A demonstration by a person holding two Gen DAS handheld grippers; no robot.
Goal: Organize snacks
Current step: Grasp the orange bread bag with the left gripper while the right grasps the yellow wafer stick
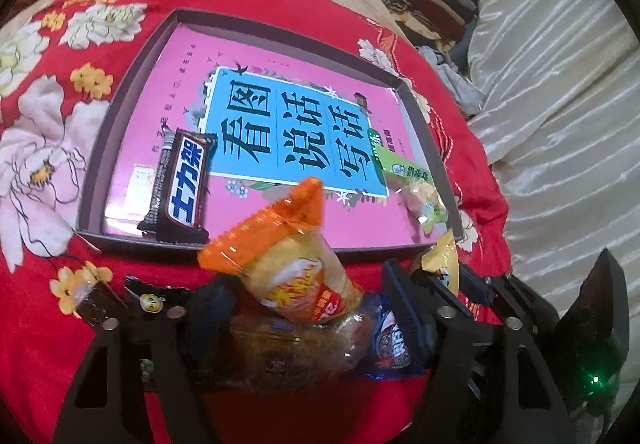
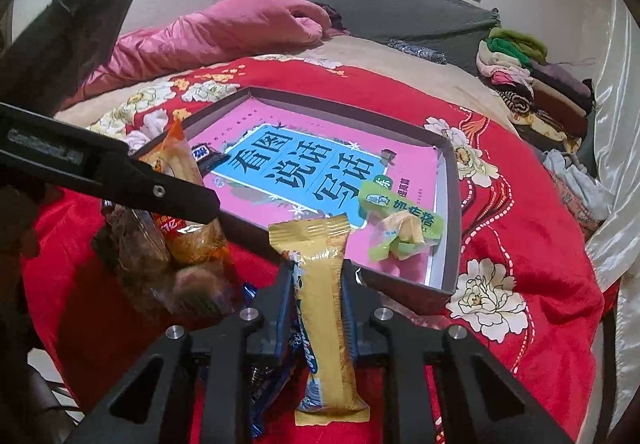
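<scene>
Fig.: two tongs over a bed, snacks going into a shallow box. The box (image 2: 450, 211) lies on the red flowered bedspread (image 2: 532, 244), w/ a pink-and-blue book cover (image 1: 280, 123) flat inside as its floor. Already in the box: a dark chocolate bar (image 1: 182, 183) at one near corner, a green-wrapped sweet (image 2: 400, 228) at the other.

Right tongs (image 2: 318, 284): jaws nearly together, pads clamped on a gold snack bar (image 2: 324, 308), which stands roughly upright between them, its top just short of the box's near wall. Left tongs (image 1: 308, 308): about half open, w/ an orange-and-yellow packet (image 1: 296, 264) betw. the fingers; from the right view the fingers appear to press on it plus a brownish packet beneath, but firmness of that hold can't be told. A blue wrapper (image 1: 392, 348) lies under both tongs on the bedspread.

Step in hand, as judged: both tongs loaded, carrying toward the box. Next move calls for lifting each load over the near wall, then letting go on bare cover, clear of the two snacks already placed.
</scene>
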